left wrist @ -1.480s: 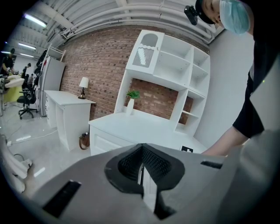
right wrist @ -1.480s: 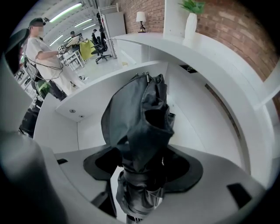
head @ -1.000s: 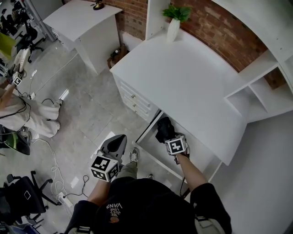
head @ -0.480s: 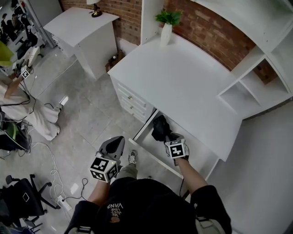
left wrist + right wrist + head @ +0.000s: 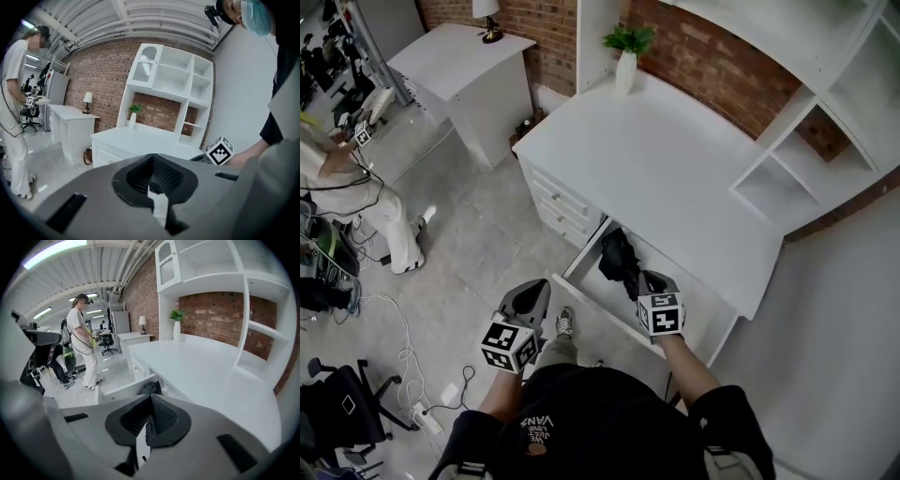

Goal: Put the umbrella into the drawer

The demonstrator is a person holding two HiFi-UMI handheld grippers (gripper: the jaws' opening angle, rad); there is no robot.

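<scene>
Where the desk [image 5: 656, 169] overhangs it, the open drawer [image 5: 584, 251] has its rear hidden.
Umbrella [image 5: 619, 262]: black, folded, inside drawer; near end covered by right gripper [image 5: 651, 277].
Right gripper: over drawer; jaws have just been closing, now together, nothing between.
Left gripper [image 5: 534, 287]: left of drawer; jaws together, empty.

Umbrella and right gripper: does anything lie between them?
Nothing. In the right gripper view the umbrella lies in the drawer just past the right gripper, whose jaws have just been closing, empty.

A potted plant [image 5: 627, 41] stands at the white desk's [image 5: 670, 169] far edge.
</scene>
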